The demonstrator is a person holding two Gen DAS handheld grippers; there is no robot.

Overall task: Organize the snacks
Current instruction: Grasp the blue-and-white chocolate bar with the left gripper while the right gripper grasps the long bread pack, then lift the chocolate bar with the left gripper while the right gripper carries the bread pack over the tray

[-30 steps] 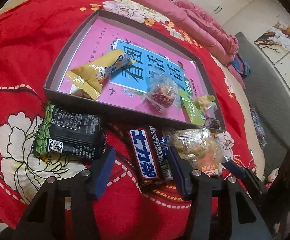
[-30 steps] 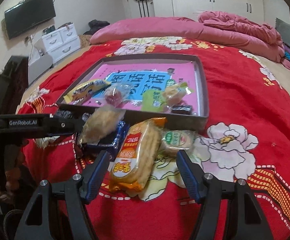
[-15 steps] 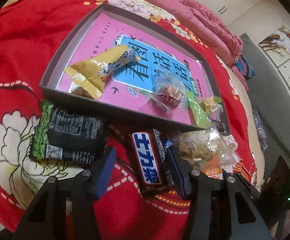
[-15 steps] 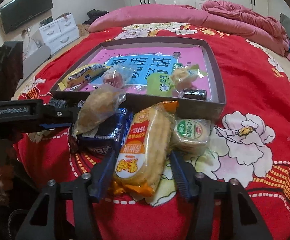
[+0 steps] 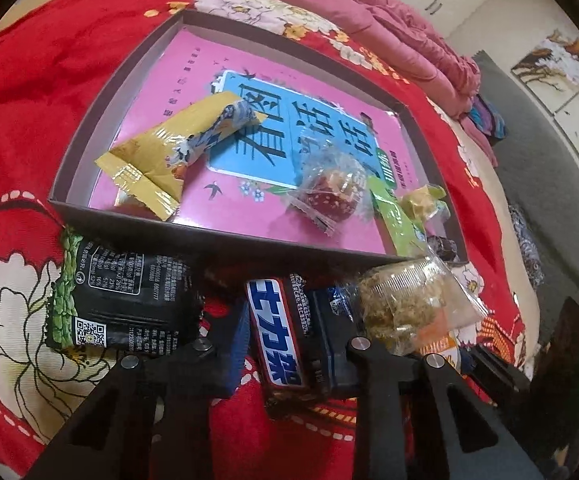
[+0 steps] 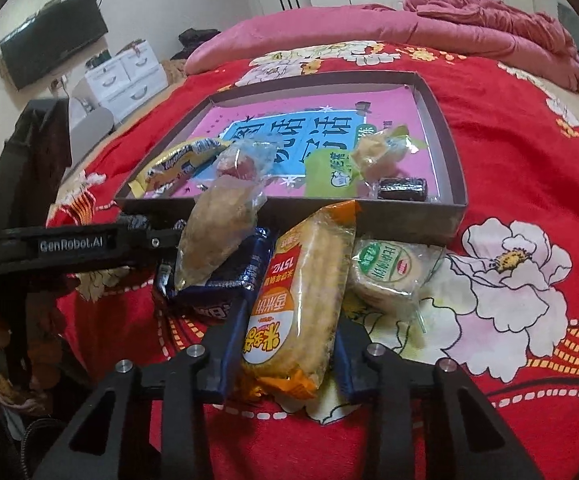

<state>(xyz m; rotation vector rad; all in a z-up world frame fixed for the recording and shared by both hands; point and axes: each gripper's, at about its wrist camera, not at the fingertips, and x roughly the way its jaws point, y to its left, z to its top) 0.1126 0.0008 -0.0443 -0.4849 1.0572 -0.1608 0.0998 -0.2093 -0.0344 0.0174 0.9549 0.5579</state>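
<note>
The chocolate bar [image 5: 279, 330], brown with a blue label and white lettering, lay on the red bedspread [image 5: 29, 80] just in front of the box [image 5: 217, 238], and the left claw [image 5: 279, 334] had closed against its sides. The long orange rice-cracker pack [image 6: 301, 300] lay beside a round biscuit pack [image 6: 389, 274], pinched by the right claw [image 6: 287, 344]. A second earlier both claws stood wide apart around these snacks; since then they had narrowed onto them.
</note>
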